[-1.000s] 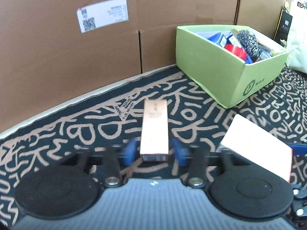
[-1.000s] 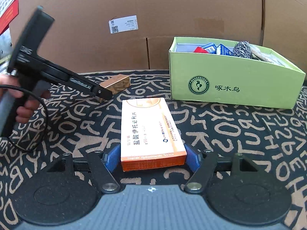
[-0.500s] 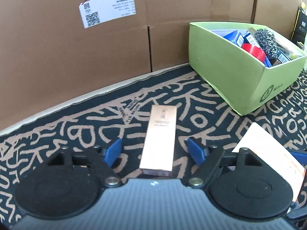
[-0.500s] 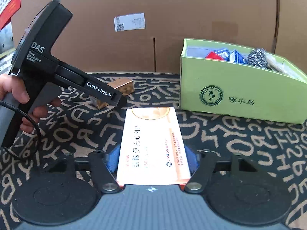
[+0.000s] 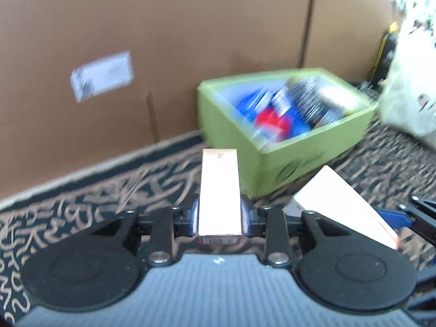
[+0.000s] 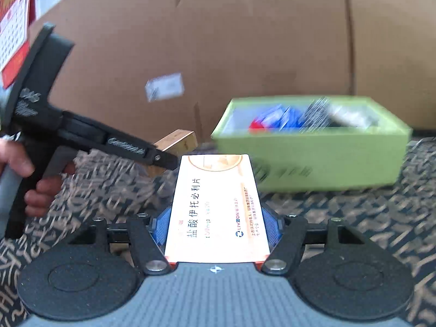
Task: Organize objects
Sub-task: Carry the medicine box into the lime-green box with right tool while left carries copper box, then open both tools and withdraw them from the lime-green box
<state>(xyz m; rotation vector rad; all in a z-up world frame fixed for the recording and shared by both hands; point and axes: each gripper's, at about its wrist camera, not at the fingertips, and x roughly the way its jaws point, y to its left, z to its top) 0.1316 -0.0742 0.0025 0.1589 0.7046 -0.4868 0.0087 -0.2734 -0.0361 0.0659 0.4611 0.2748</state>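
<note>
My left gripper [image 5: 219, 216] clamps the copper carton [image 5: 219, 193], my right gripper [image 6: 216, 224] pinches the white medicine box [image 6: 216, 209], both lifted over the patterned mat [image 6: 354, 218] near the green bin [image 6: 313, 147].

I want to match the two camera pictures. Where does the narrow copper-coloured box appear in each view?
Left wrist: the copper box sits at centre, clamped in the left gripper.
Right wrist: the same box shows left of centre, behind that gripper's tip.
Shared landmark: the green box.
</note>
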